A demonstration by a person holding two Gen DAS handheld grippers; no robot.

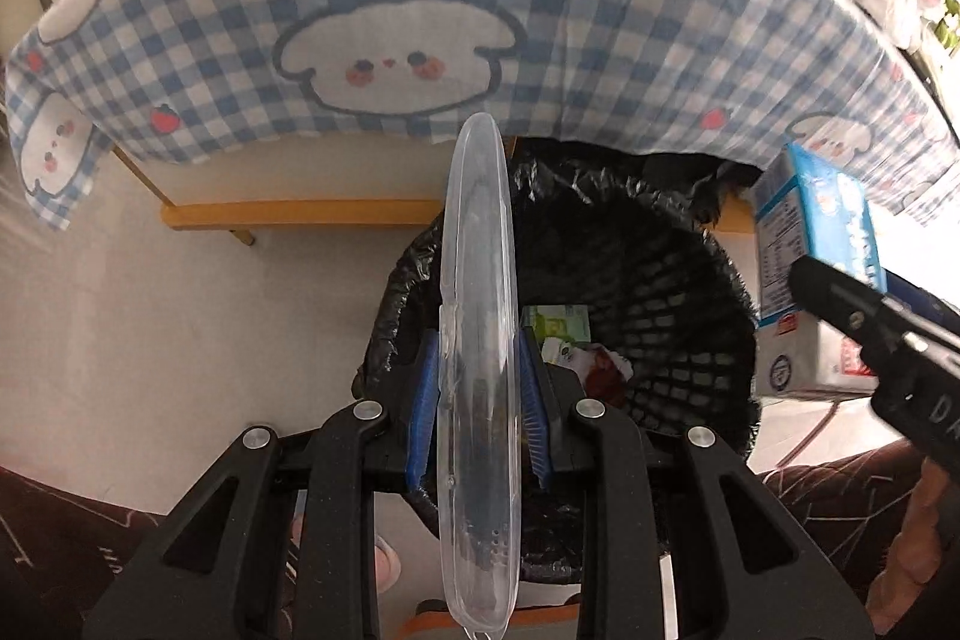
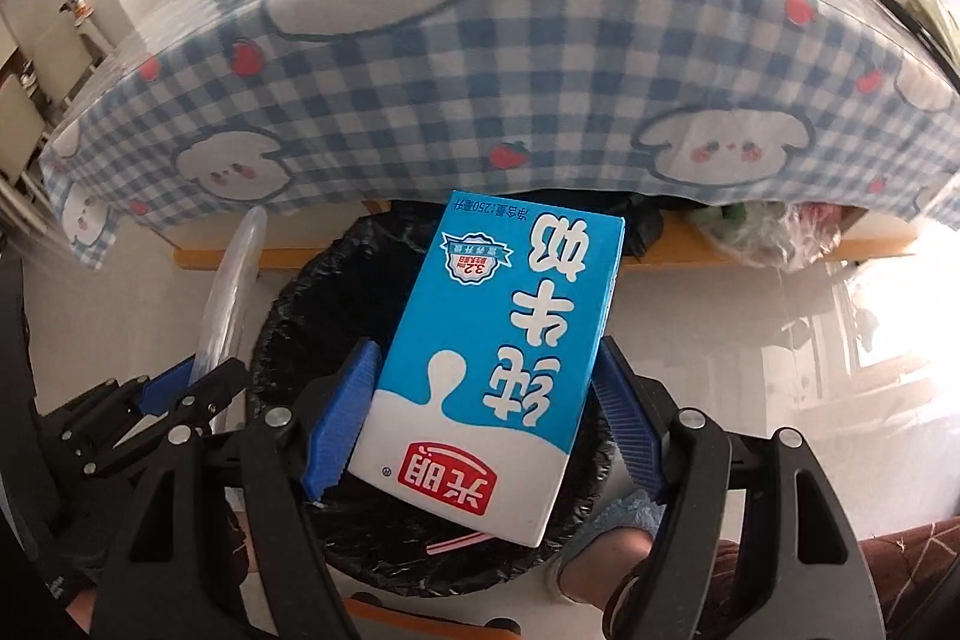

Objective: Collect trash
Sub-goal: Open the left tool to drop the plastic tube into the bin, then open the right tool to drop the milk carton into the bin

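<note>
Over the bin, left wrist view: a clear, flat plastic clamshell lid (image 1: 477, 340) is held edge-on by the left gripper (image 1: 478, 388), blue pads clenched on it, above the black-bagged mesh waste bin (image 1: 678, 292).
Bin contents: a green-and-white wrapper (image 1: 558, 325) and crumpled scraps are seen at the bottom.
Right wrist view: a blue-and-white rectangular milk carton (image 2: 492, 352) is gripped across its narrow sides by the right gripper (image 2: 480, 412), directly above the same bin.
Handling: the lid is judged light, thin, slippery and easily flexed; the carton is judged light and stiff, best held by its side walls.
Hidden: the checked tablecloth (image 2: 480, 70) covers the table; whether the carton is empty cannot be told.
</note>
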